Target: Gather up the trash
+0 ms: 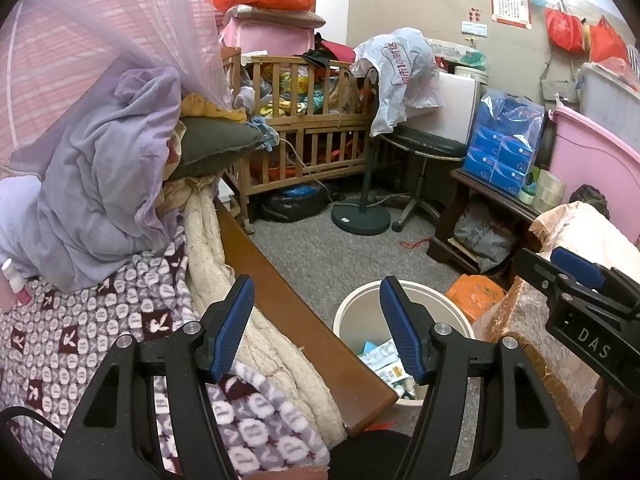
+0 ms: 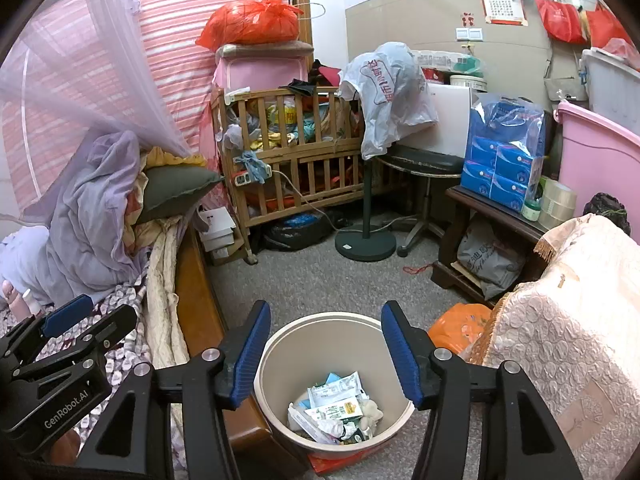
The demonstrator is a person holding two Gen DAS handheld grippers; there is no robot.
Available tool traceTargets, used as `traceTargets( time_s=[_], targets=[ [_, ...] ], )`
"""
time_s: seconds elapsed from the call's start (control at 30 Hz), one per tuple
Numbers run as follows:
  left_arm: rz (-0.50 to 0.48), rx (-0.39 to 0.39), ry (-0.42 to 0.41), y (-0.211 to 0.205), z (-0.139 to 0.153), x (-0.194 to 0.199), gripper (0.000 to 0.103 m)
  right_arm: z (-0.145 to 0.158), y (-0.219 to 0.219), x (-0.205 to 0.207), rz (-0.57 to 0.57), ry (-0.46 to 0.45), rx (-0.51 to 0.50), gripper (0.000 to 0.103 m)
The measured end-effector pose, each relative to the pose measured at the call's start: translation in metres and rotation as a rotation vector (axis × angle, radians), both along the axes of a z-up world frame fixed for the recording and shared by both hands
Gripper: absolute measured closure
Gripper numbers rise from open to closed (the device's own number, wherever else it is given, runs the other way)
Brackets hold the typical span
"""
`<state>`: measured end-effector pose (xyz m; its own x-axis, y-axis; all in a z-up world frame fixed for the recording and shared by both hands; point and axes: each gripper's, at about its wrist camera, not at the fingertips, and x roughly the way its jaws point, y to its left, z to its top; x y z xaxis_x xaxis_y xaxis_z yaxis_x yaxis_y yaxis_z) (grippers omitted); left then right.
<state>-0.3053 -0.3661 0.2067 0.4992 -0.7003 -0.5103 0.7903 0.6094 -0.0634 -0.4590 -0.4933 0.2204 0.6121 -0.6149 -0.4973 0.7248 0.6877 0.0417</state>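
The right gripper (image 2: 326,354) hangs directly above a round cream plastic waste bin (image 2: 280,344) that stands on the grey carpet just beside the wooden bed frame; its blue-padded jaws stand partly apart with nothing between them, and only the bin's interior shows through the gap. The left gripper (image 1: 316,330) is likewise partly open and empty, positioned over the edge of the bed with a purple patterned fleece blanket (image 1: 80,320) below and to its left and the bin's rim (image 1: 360,296) showing ahead and to its right. The bin already holds a layer of discarded packaging (image 2: 332,404): white and green printed cartons, crumpled wrappers and tissue, lying at the bottom, well short of the rim. On that evidence, part of the collection is judged complete, and neither tool is carrying anything to the bin at this moment. Possible remaining items are noted: an orange plastic bag (image 2: 460,326) lies on the carpet ahead and to the right of the right gripper, against the fringed cream quilted cover, and a piece of red string (image 2: 418,269) lies further ahead on the open floor, near the dark wooden side table. Something red-orange shows beneath the near side of the bin; what it is cannot be determined. Whether the orange bag counts as trash is a judgement, not confirmed. The work appears under way, with floor items outstanding.
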Motion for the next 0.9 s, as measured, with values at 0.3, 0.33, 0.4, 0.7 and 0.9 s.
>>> traceTargets(
  time_s=[0.3,0.33,0.4,0.7,0.9],
  targets=[
    [-0.002,0.0,0.001,0.0005,-0.0002,0.0008,0.039,0.0003,-0.0006,0.0005,0.001,0.0,0.002,0.044],
    [-0.003,0.001,0.001,0.0005,-0.0003,0.001,0.039,0.0003,-0.0006,0.0006,0.003,0.0,0.003,0.044],
    [-0.001,0.001,-0.001,0.0005,-0.0001,0.0009,0.039,0.001,-0.0011,0.0008,0.001,0.001,0.0,0.044],
    [-0.001,0.001,0.001,-0.0003,0.0009,0.0009,0.039,0.0011,-0.0015,0.0011,0.001,0.003,0.003,0.043],
    [-0.004,0.004,0.004,-0.0006,-0.0024,-0.0009,0.039,-0.0009,-0.0015,0.0007,0.0,0.005,0.002,0.043]
  ],
)
